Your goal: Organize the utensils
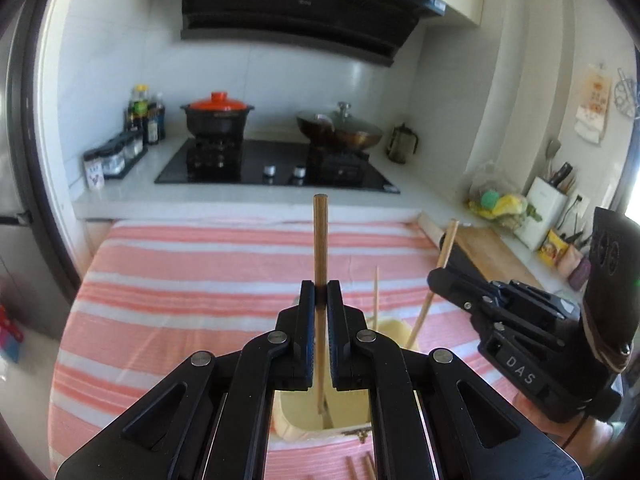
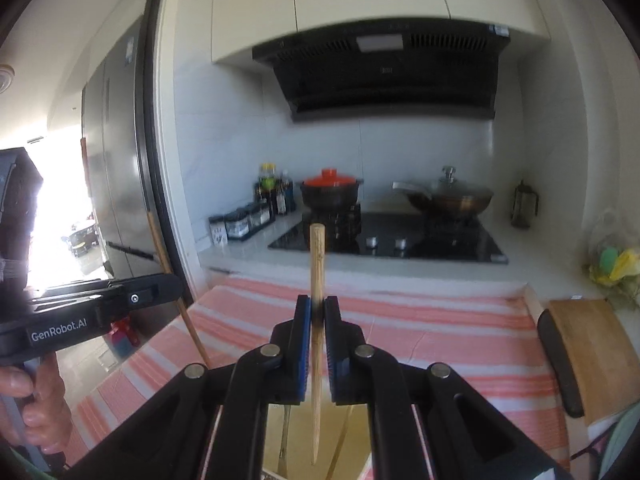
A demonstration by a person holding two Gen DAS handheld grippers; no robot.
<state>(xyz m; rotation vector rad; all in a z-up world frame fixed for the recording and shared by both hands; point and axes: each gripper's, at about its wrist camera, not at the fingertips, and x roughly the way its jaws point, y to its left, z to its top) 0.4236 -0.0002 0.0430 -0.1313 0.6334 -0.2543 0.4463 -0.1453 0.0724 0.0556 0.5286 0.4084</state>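
My left gripper (image 1: 320, 288) is shut on an upright wooden chopstick (image 1: 320, 232), whose lower end reaches into a cream utensil holder (image 1: 288, 428) on the striped cloth. My right gripper (image 1: 438, 274) sits to the right, shut on a second, tilted chopstick (image 1: 448, 244). A thin chopstick (image 1: 376, 296) leans inside the holder. In the right wrist view my right gripper (image 2: 318, 308) clamps its chopstick (image 2: 317, 256) above the holder (image 2: 300, 440), which contains a metal utensil handle (image 2: 284, 440). The left gripper (image 2: 174, 286) is at the left with its chopstick (image 2: 158, 240).
A pink-and-white striped cloth (image 1: 180, 280) covers the worktop. Two loose chopsticks (image 1: 360, 467) lie on it near the front edge. Behind are a black hob (image 1: 276, 164), a red-lidded pot (image 1: 218, 114) and a wok (image 1: 344, 130). A wooden cutting board (image 2: 580, 344) is at the right.
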